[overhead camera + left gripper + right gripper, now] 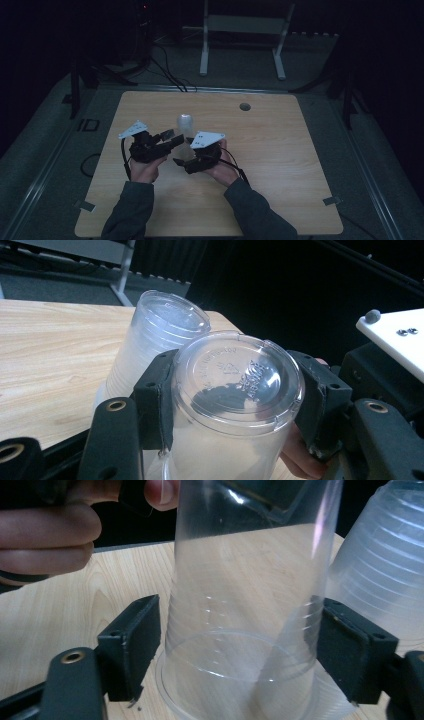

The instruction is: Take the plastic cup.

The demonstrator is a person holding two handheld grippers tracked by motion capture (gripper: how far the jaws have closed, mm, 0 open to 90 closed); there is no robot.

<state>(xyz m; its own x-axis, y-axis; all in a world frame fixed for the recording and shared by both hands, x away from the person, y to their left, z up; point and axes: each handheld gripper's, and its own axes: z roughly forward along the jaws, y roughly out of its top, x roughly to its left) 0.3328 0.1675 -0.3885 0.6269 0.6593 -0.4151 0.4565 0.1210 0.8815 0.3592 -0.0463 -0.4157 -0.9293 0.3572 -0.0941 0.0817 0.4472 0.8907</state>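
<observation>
Left gripper (235, 405) is clamped around a clear plastic cup (235, 390) near its closed bottom end, cup upside down and tilted a bit. The right gripper (240, 650) sits around the same cup lower down, by the open rim; its pads look right against the wall, but I can't tell if it's really squeezing. Cup's long axis runs up between the two tools. Just behind it stands a stack of cups (155, 340) on the table (280, 160). Looks like they're splitting one cup off.

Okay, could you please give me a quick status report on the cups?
Left tool shut on clear cup, upside down. Right tool flanks its rim, grip unclear. Cup stack close behind.
</observation>
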